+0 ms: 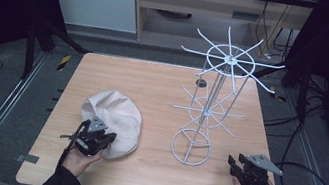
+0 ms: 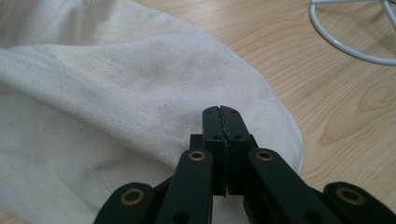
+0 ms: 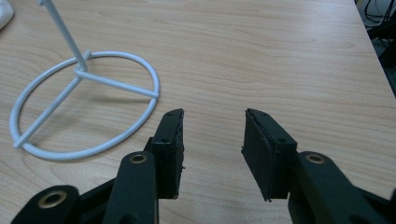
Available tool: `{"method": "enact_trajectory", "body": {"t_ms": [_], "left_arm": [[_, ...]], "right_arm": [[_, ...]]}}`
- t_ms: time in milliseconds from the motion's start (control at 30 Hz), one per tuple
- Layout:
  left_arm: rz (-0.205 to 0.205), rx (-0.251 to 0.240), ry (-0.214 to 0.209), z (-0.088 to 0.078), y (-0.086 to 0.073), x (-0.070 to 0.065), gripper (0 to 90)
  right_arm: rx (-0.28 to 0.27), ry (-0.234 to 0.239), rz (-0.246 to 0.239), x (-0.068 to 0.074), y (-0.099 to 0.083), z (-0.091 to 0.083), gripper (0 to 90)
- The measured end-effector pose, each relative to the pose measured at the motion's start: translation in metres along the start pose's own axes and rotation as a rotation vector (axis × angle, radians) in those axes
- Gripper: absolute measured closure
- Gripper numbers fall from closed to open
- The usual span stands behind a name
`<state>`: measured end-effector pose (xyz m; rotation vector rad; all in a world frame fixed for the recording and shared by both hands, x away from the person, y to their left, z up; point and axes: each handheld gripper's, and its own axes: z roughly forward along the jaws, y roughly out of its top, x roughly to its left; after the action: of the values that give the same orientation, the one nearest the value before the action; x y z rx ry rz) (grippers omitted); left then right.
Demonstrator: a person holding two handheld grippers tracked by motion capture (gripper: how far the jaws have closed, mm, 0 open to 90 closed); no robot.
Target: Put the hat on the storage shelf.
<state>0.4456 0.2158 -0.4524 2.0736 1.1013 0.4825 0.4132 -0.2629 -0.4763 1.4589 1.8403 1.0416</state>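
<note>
The cream, soft, rounded cloth cap [image 1: 112, 122] is lying flat on the near left part of the light wooden table [image 1: 154, 80], well apart from the tall white wire rack with spoked tiers [image 1: 211, 105] that is standing to its right. Judging by this layout, the work is at its very start: the cap is probably meant to go onto the rack, and nothing is hanging on any spoke yet.

The left gripper [image 1: 97, 136] is hovering at the near edge of the cap, and in the left gripper view its jaws [image 2: 222, 119] are pressing tight against each other. No fold of cloth is showing between them, so the cap is apparently not gripped yet. The right gripper [image 1: 236, 164] is waiting at the near right corner of the table. Its jaws [image 3: 212, 135] are standing apart with nothing between them, and they are pointing past the rack's round base ring [image 3: 154, 93].

Taking hold of the cap, lifting it and placing it on the rack are all left to do.

A small dark round thing [image 1: 201, 83] is sitting on the far side of the table behind the rack. The jutting spokes are the likeliest thing to snag a carried cap.
</note>
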Motion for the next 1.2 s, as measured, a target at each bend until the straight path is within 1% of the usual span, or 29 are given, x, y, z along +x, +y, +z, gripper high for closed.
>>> {"method": "enact_trajectory", "body": {"t_ms": [67,133,167,200,233,267,300,333,367,400,433,467,500,533,567,600,633,667,700,733,767,900,933,1000,1200], "left_arm": [[0.003,0.002,0.003,-0.003,-0.002,0.002,90.0],[-0.006,-0.005,0.001,-0.005,-0.004,0.003,90.0],[-0.015,-0.014,-0.007,-0.01,-0.005,0.004,90.0],[-0.015,-0.014,-0.007,-0.01,-0.005,0.004,90.0],[-0.021,-0.044,-0.013,-0.018,-0.005,0.003,90.0],[-0.021,-0.044,-0.013,-0.018,-0.005,0.003,89.9],[-0.023,-0.061,-0.01,-0.024,-0.003,0.003,87.8],[-0.04,-0.088,-0.011,-0.03,-0.001,0.003,87.8],[-0.059,-0.127,-0.001,-0.042,0.002,0.007,84.5],[-0.059,-0.127,-0.001,-0.042,0.002,0.007,82.3],[-0.072,-0.14,0.014,-0.046,0.004,0.009,82.3],[-0.099,-0.163,0.049,-0.054,0.007,0.015,77.1],[-0.099,-0.163,0.049,-0.054,0.007,0.015,74.5],[-0.134,-0.179,0.092,-0.059,0.009,0.023,71.1],[-0.154,-0.182,0.109,-0.061,0.01,0.027,67.5],[-0.154,-0.182,0.109,-0.061,0.01,0.027,64.6],[-0.188,-0.179,0.136,-0.064,0.011,0.035,61.5],[-0.188,-0.179,0.136,-0.064,0.011,0.035,58.2],[-0.211,-0.173,0.167,-0.064,0.012,0.04,54.7],[-0.211,-0.173,0.167,-0.064,0.012,0.04,52.3],[-0.221,-0.168,0.173,-0.063,0.012,0.043,52.3],[-0.244,-0.149,0.194,-0.052,0.014,0.047,43.2],[-0.244,-0.149,0.194,-0.052,0.014,0.047,42.1],[-0.25,-0.142,0.208,-0.046,0.017,0.048,40.9],[-0.264,-0.096,0.241,-0.024,0.026,0.053,39.9]], "right_arm": [[0.0,-0.001,-0.003,0.0,0.0,0.0,58.1],[0.0,0.0,-0.001,-0.001,0.0,0.0,58.1],[0.001,0.001,0.003,-0.001,0.0,0.0,58.0],[0.001,0.001,0.003,-0.001,0.0,0.0,58.0],[0.003,0.003,0.009,-0.001,-0.001,0.0,57.9],[0.003,0.003,0.009,-0.001,-0.001,0.0,57.9],[0.001,0.004,0.007,-0.001,0.0,0.0,57.7],[0.001,0.004,0.007,-0.001,0.0,0.0,57.7],[0.0,0.005,0.009,-0.002,-0.001,-0.001,57.5],[0.0,0.005,0.01,-0.002,-0.001,-0.001,57.5],[0.0,0.005,0.01,-0.002,-0.001,-0.001,57.5],[0.001,0.007,0.009,-0.002,-0.001,0.0,57.1],[0.003,0.009,0.012,-0.001,-0.001,0.0,56.8],[0.002,0.007,0.008,-0.001,-0.001,0.0,56.6],[0.005,0.009,0.013,-0.001,0.0,0.0,56.4],[0.005,0.009,0.013,-0.001,0.0,0.0,56.4],[0.004,0.009,0.009,-0.001,0.0,0.0,56.0],[0.004,0.009,0.009,-0.001,0.0,0.0,56.0],[0.005,0.009,0.008,-0.001,0.0,0.001,55.6],[0.005,0.01,0.009,-0.001,0.0,0.001,55.4],[0.005,0.01,0.009,-0.001,0.0,0.001,55.4],[0.006,0.01,0.009,-0.001,0.0,0.001,54.7],[0.007,0.011,0.01,-0.001,0.0,0.001,54.6],[0.008,0.01,0.009,-0.001,0.0,0.001,54.5],[0.01,0.01,0.006,-0.001,0.0,0.001,54.2]]}}
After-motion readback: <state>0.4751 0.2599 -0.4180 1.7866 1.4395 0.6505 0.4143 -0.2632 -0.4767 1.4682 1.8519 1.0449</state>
